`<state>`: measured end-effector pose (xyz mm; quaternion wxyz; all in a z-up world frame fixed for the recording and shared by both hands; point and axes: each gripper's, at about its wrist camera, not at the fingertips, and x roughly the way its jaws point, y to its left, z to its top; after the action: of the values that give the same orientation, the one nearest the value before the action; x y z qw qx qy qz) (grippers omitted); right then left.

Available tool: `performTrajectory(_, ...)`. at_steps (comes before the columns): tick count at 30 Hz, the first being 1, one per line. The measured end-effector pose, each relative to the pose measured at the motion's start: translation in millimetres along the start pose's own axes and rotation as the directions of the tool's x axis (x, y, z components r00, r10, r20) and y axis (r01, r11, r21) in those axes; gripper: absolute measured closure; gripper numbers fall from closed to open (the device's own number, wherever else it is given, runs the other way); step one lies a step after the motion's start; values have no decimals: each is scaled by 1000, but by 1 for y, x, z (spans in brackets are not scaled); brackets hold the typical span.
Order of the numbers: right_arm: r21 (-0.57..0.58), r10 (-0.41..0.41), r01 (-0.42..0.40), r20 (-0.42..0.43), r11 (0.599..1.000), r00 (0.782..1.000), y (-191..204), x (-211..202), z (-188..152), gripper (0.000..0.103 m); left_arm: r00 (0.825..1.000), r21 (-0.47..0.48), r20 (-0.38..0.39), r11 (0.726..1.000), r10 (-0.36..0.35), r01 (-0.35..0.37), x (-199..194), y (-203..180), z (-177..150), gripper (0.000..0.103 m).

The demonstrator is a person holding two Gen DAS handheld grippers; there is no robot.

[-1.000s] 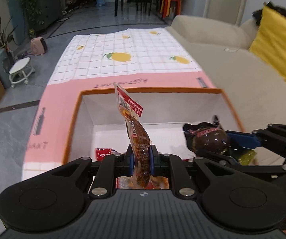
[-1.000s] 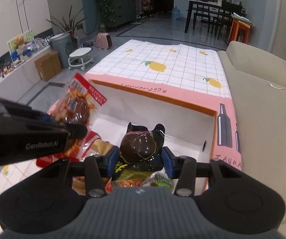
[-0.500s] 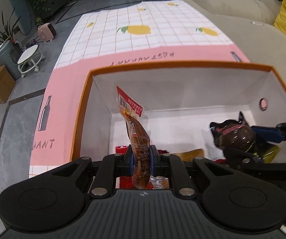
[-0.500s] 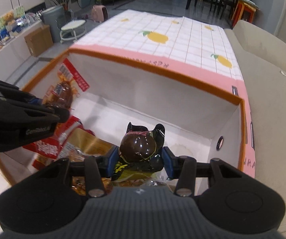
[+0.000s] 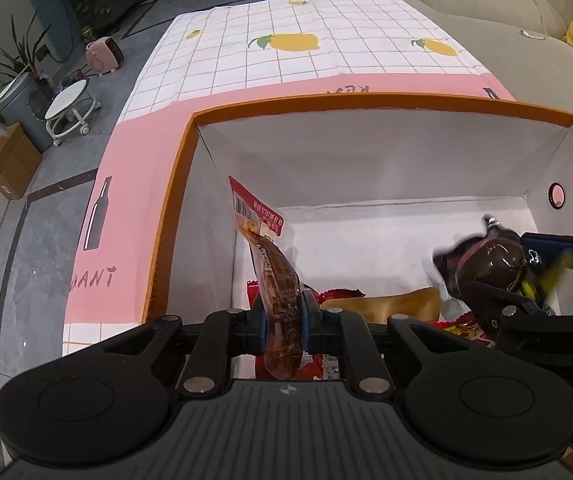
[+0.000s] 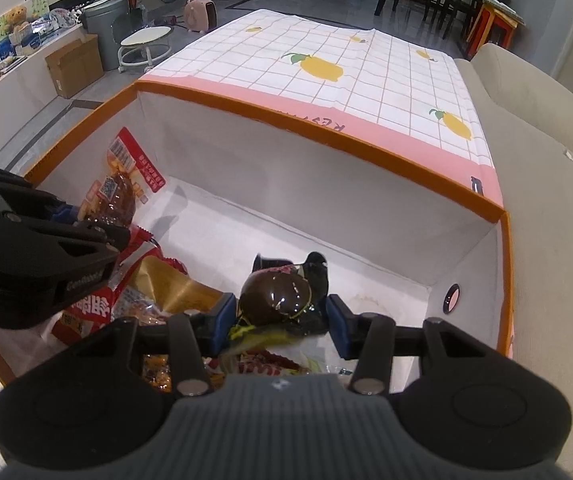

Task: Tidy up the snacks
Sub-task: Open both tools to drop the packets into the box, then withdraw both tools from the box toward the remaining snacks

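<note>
Now both grippers are down inside the box [image 5: 386,104], vs. a sec ago when they were above its rim w/ the snacks held over the cloth. The view has dropped: box walls fill most of both pics.

Left gripper [image 5: 282,318]: fingers closed on the red pack [image 5: 274,276], which stands upright between the pads, barcode end up, near the box's left wall. No change in that grip.

Right gripper [image 6: 276,314]: fingers look to have spread. In the right wrist view there's a gap between the right pad and the dark pouch [image 6: 276,294], so the pouch seems loose or only touching the left pad. In the left view it's blurred, i.e. prob. moving or dropping. It sits toward the box's right wall, near the small round hole [image 6: 452,298], just above the pile of packs [image 6: 146,292] already on the box floor.

Meaning for the task: the pouch is as good as delivered into the box; the red pack is in place over the box floor but not yet let go. Likely next step is to open the left fingers. Low risk; worst case a pack snags on a pad when lifting out.
</note>
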<state>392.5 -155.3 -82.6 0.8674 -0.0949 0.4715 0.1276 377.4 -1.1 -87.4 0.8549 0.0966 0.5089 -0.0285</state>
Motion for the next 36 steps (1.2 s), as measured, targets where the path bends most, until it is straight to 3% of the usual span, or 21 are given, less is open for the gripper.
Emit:
performTrajectory(8,-3,-18,18,-23,1000,1000,-3,1,-2,54,1000,20,-4,1000,15,-15,-2,-1,-3,77)
performTrajectory(12,-9,-32,32,-24,999,999,-2,-2,-2,47,1000,24,8,1000,10,-10,-8,-1,-7,66)
performTrajectory(16,-6,-40,40,-20,999,999,0,-8,-6,38,999,21,43,1000,19,-19,-19,-2,-11,47)
performTrajectory(24,-30,-77,77,-4,997,997,5,-24,-16,31,994,-21,98,999,51,-50,-47,4,-22,46)
performTrajectory(36,-14,-66,68,118,998,991,16,-85,-39,28,969,-35,241,998,55,-47,-113,-2,-64,46)
